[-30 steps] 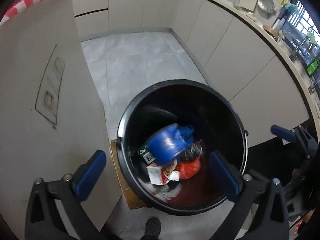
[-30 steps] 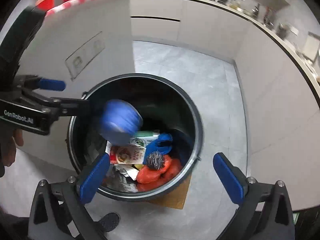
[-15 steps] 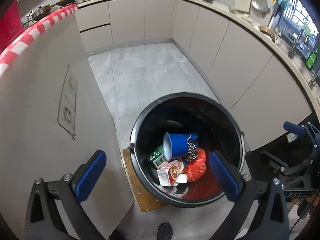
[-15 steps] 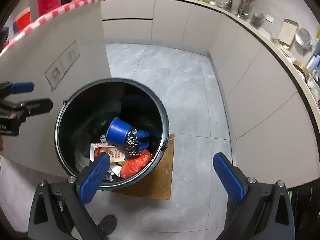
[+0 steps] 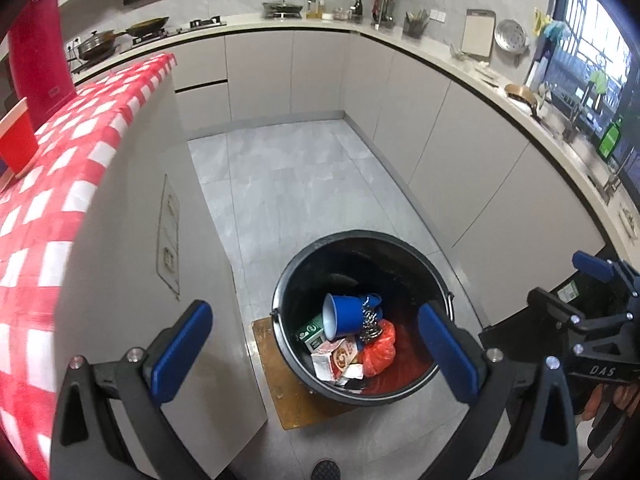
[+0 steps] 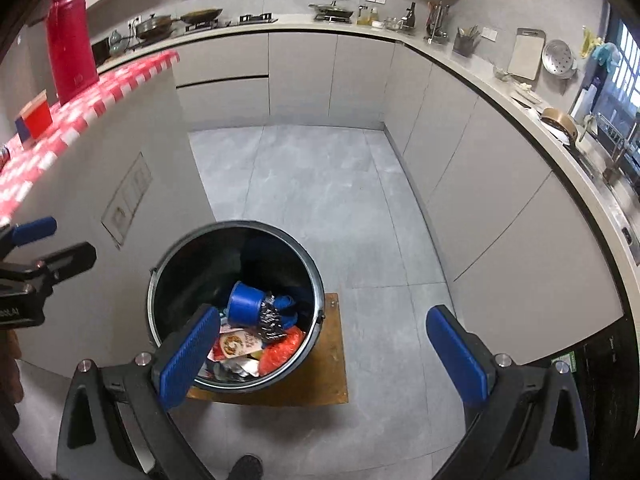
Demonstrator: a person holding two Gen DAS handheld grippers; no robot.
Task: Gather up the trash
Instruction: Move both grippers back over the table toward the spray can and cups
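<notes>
A black bucket (image 5: 280, 312) stands on a wooden board (image 5: 288, 400) on the kitchen floor. Inside lie a blue cup (image 5: 344, 316) on its side, a steel scourer (image 5: 370, 326), a red bag (image 5: 380, 348), a printed carton (image 5: 338, 356) and a green box (image 5: 314, 330). My left gripper (image 5: 313, 309) hangs open and empty high above the bucket. My right gripper (image 6: 323, 312) is open and empty too, above the bucket (image 6: 316, 280) and a little to its right, with the blue cup (image 6: 244, 310) and the scourer (image 6: 272, 322) below.
An island with a red-checked cloth (image 5: 60, 168) rises left of the bucket, carrying a red thermos (image 5: 36, 48) and a red box (image 5: 16, 140). Grey cabinets (image 6: 500, 200) line the back and right. Open tiled floor (image 6: 320, 184) lies beyond. A shoe (image 5: 325, 472) shows below.
The blue cup dropped from the air into the bucket and settled on its side on the trash. Both grippers have lifted up and away, so the bucket looks smaller.
</notes>
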